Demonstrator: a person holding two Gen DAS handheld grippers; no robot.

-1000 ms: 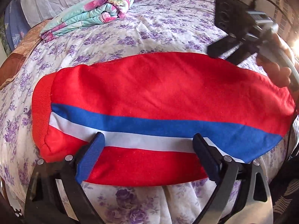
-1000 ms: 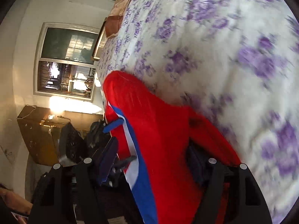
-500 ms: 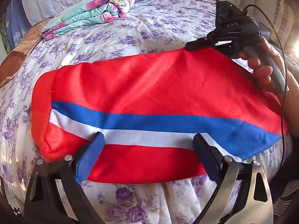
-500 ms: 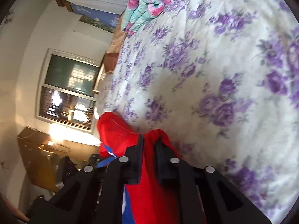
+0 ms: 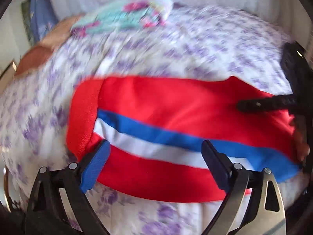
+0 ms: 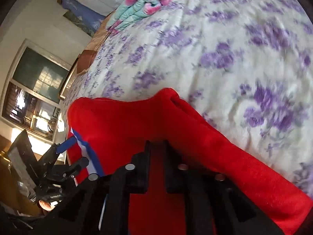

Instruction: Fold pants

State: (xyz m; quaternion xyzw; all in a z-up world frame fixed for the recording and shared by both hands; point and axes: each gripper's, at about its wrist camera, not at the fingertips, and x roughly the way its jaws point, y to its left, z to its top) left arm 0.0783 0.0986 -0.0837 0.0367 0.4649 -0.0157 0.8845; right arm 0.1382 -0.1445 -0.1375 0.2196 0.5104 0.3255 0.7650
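Observation:
The red pants (image 5: 176, 105) with a blue and white side stripe lie flat across the flowered bed, ribbed band at the left. My left gripper (image 5: 154, 162) is open, its fingers hovering over the pants' near edge without holding it. My right gripper (image 6: 157, 148) is shut on the red pants (image 6: 121, 121) at their right end, and it also shows at the right edge of the left wrist view (image 5: 264, 104). The cloth bunches up in front of its fingers.
A folded flowery blanket (image 5: 125, 17) lies at the far side of the bed (image 5: 195, 45), also seen in the right wrist view (image 6: 144, 2). A window (image 6: 33, 94) and a wooden cabinet stand left of the bed.
My right gripper stays shut on the pants' right end and has pulled the cloth leftwards, so the pants look shorter. My left gripper has shifted, and its view is blurred.

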